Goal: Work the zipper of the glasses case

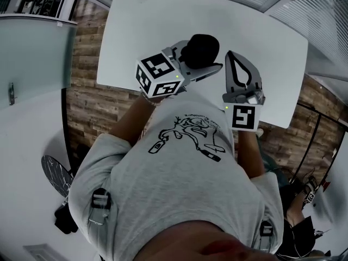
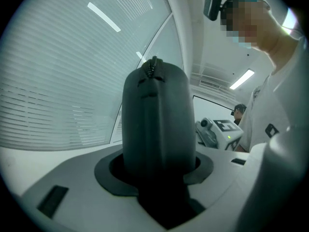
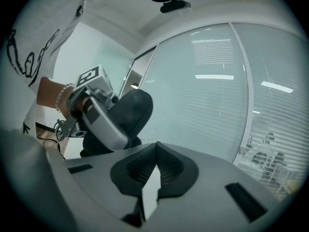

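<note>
1. one case (image 1: pixel 201 48) stands upright in the left gripper (image 2: pixel 159 175), whose jaws clamp its lower end; one zipper pull (image 2: pixel 153 67) sits at its top.
2. the right gripper (image 3: pixel 153 170) is near the case but apart from it, jaws clenched on nothing.
3. one white table (image 1: pixel 157 15) lies under both.

A white table (image 1: pixel 141 29) with rounded corners spans the head view from 11 to 2 o'clock. It stands on a wood-plank floor (image 1: pixel 89 99), which shows at 9 and 3 o'clock.
</note>
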